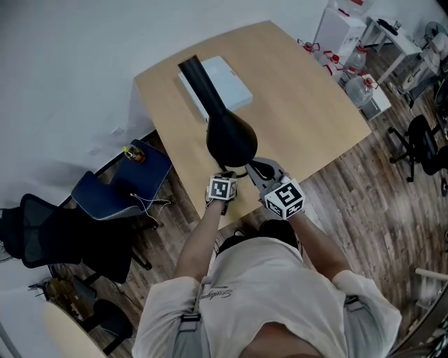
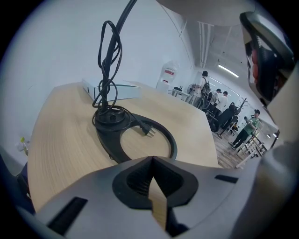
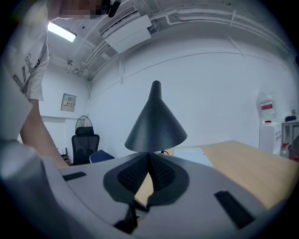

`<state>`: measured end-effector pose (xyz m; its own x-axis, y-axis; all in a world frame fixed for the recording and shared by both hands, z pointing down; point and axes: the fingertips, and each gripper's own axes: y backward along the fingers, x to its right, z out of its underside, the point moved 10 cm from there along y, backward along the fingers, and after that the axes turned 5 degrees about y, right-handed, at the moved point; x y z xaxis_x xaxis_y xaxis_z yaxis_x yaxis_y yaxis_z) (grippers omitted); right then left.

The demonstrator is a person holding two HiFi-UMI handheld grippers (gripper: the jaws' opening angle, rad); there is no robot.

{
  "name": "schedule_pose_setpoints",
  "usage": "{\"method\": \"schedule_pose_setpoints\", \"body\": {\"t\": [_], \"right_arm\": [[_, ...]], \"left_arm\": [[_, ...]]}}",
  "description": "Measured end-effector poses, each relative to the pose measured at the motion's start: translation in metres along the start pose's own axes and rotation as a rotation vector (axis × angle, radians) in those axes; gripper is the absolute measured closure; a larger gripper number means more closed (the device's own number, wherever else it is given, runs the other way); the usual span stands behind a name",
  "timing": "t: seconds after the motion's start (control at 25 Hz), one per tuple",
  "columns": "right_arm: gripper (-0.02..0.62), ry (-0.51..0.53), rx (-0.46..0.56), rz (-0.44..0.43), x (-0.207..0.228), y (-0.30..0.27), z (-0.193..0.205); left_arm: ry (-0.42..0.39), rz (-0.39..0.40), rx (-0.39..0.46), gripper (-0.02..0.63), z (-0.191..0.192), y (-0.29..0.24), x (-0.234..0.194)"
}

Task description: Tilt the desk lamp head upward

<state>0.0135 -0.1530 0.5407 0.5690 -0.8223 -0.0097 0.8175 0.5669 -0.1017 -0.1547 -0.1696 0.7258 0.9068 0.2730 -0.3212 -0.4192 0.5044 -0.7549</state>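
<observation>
The left gripper (image 2: pixel 152 161) has its ribbed black fingers (image 2: pixel 138 179) pressed together with nothing between them; pale wood shows through the slit below their tips. The right gripper (image 3: pixel 148 156) is the same, its dimpled fingers (image 3: pixel 135 175) meeting at the tips and empty.

Only the right gripper view shows the lamp head (image 3: pixel 155 119) from the side. It is a smooth matt black cone, point up and wide rim down. The rim sits just past the fingertips, and whether it touches them cannot be told.

Only the left gripper view shows what lies under it. A flat black ring base (image 2: pixel 161 135) rests on the worktop (image 2: pixel 60 135), just beyond the closed fingers. A black cord (image 2: pixel 106 70) hangs in loops and is coiled on the base's solid end. Its plug (image 2: pixel 148 131) lies inside the ring, and a thin stem (image 2: pixel 125 13) curves up out of the picture.

From the head view the lamp head (image 1: pixel 229 136) reads as a dark teardrop over the near edge of the light wood-grain worktop (image 1: pixel 301 105), just ahead of both marker cubes. Beyond it lies a flat white box (image 1: pixel 225 82). A blue chair (image 1: pixel 129 183) stands beside the worktop's left edge.
</observation>
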Motion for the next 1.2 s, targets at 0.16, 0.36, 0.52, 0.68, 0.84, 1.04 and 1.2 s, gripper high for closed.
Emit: {"method": "schedule_pose_setpoints", "body": {"t": [0.16,0.36,0.52,0.68,0.84,1.04,1.2], "right_arm": [[0.6,0.023,0.038,-0.009,-0.004,0.005,-0.009],[0.6,0.05,0.032,-0.028,-0.006,0.018,-0.025],[0.6,0.062,0.045,-0.038,-0.007,0.031,-0.042],[0.6,0.069,0.064,-0.038,-0.011,0.044,-0.065],[0.6,0.031,0.085,-0.022,-0.005,0.057,-0.086],[0.6,0.003,0.078,-0.021,-0.004,0.068,-0.106],[0.6,-0.018,0.062,-0.033,-0.005,0.072,-0.127]], "left_arm": [[0.001,-0.009,0.004,0.592,-0.003,0.003,0.001],[0.017,-0.004,-0.004,0.591,0.0,0.001,0.002],[0.005,-0.006,-0.008,0.591,-0.002,0.0,0.002],[-0.005,-0.012,-0.014,0.591,-0.004,0.004,0.001],[-0.009,-0.017,-0.02,0.592,-0.004,0.003,0.002],[-0.007,-0.034,-0.04,0.592,-0.002,-0.001,0.005],[-0.003,-0.049,-0.084,0.591,0.005,-0.01,0.0]]}}
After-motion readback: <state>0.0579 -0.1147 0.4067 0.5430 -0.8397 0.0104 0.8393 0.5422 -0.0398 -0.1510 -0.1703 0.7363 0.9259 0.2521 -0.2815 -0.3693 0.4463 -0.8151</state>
